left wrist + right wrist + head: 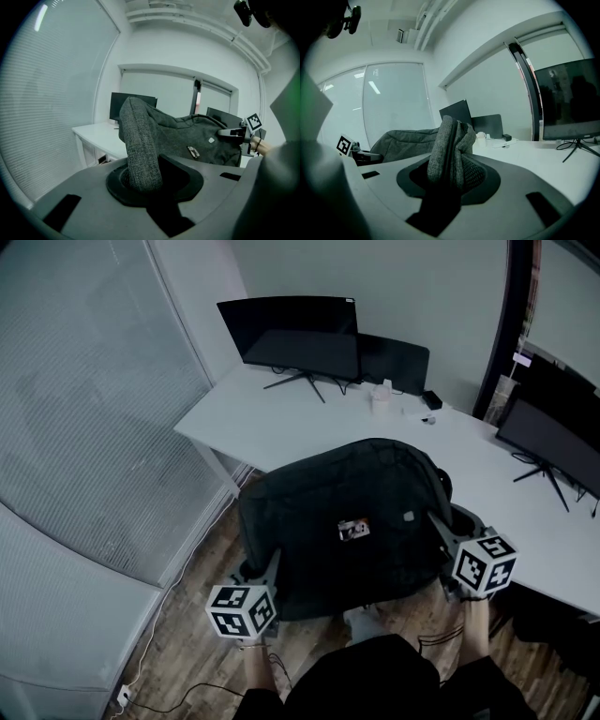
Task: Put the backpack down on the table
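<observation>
first, markings: the backpack (347,521) carries a small rectangular tag (353,530) on its front panel and a smaller pale patch (409,516) to the right of it. the print on both is too small to read. each gripper bears a cube with black-and-white square markers and no readable text.

the backpack is dark grey fabric, held off the wooden floor (178,634) between the two grippers. in the head view its upper part overlaps the near edge of the table (281,418) and its lower part hangs over the floor. contact with the table cannot be confirmed.

the left gripper (270,568) pinches the backpack at its lower left corner. in the left gripper view the jaws are clamped on a thick upright roll of grey cloth. the right gripper (439,526) pinches the right side. in the right gripper view a bunched fold with a mesh section is pressed between its jaws.

both grippers point forward and slightly downward, one on each side of the backpack. the person (375,681) reaches forward from the lower edge of the head view, arms in dark sleeves.

a monitor (291,334) stands at the far left corner of the table. a second monitor (548,432) stands toward its right edge.
</observation>
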Tool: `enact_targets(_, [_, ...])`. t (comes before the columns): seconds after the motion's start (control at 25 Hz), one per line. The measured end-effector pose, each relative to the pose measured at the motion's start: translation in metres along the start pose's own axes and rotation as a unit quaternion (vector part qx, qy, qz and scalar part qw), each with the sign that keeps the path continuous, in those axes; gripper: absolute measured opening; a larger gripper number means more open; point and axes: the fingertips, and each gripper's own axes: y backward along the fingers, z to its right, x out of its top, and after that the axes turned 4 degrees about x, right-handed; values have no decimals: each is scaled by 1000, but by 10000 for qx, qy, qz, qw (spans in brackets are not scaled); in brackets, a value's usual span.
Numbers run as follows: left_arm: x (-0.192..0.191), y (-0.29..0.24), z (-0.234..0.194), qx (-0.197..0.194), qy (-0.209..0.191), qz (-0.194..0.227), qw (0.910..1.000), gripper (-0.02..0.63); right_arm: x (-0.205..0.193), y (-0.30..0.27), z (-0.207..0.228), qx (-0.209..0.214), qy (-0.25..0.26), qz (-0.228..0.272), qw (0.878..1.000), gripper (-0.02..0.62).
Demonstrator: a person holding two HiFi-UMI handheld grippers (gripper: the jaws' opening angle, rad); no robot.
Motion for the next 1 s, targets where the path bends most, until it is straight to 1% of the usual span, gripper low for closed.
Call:
enact_targets(0.24, [22, -45, -25, 65, 48, 46, 10000, 86, 20, -55, 21, 127, 12, 19, 9999, 129])
enact_targets(0.6, [66, -109, -63, 127, 119, 67, 9998, 86, 61, -136, 48, 282, 11, 23, 9996, 129])
enact_targets(1.0, [96, -170, -100, 215, 176, -37, 9996, 85, 83, -213, 75, 434, -112, -37, 9990, 129])
